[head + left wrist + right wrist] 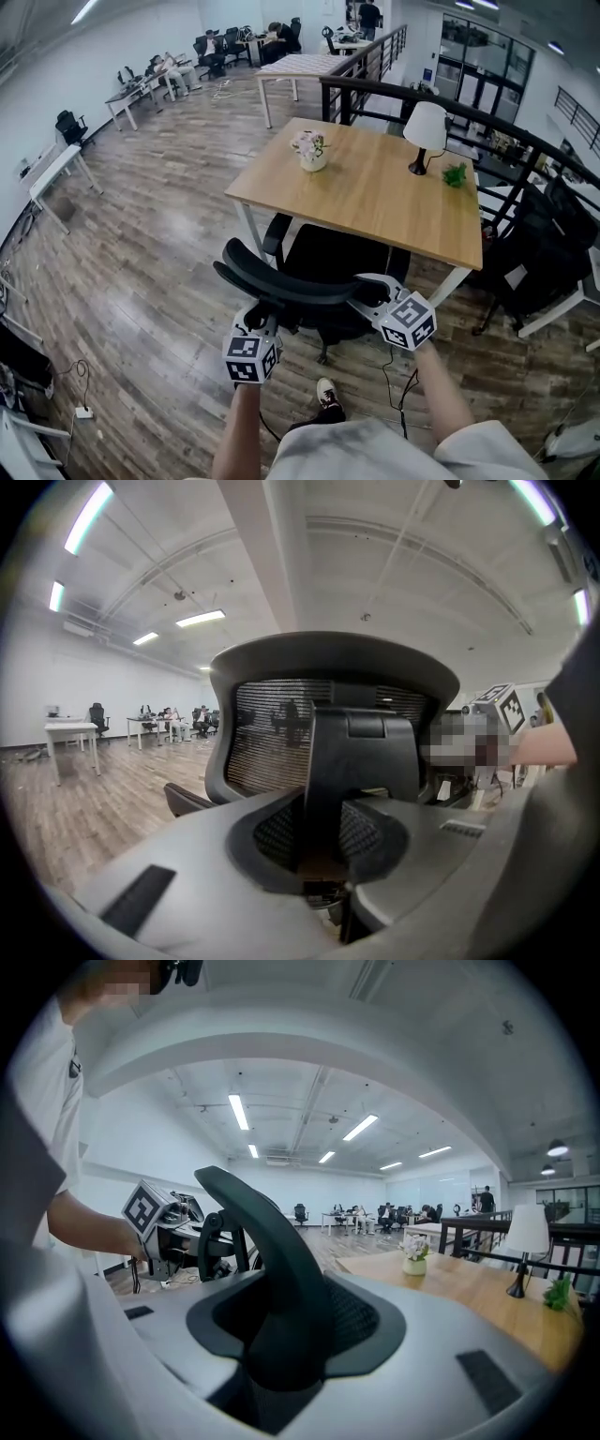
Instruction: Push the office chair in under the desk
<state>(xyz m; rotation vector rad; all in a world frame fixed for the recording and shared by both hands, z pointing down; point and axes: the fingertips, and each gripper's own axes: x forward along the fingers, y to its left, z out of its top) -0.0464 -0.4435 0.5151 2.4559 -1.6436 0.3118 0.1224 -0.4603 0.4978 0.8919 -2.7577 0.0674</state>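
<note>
A black mesh office chair (286, 282) stands at the near side of the wooden desk (375, 202), its seat (328, 262) partly under the desktop. My left gripper (256, 323) is shut on the left of the backrest. In the left gripper view its jaws (328, 874) clamp the black upright bar (361, 761) behind the mesh. My right gripper (372, 292) grips the backrest's right end. The right gripper view shows the curved black rim (272, 1260) wedged between its jaws (281, 1372).
On the desk stand a flower pot (311, 152), a white lamp (425, 131) and a small green plant (456, 175). A black railing (487, 122) runs behind the desk. Another dark chair (536, 251) stands at the right. A cable (388, 375) lies by my shoe (327, 394).
</note>
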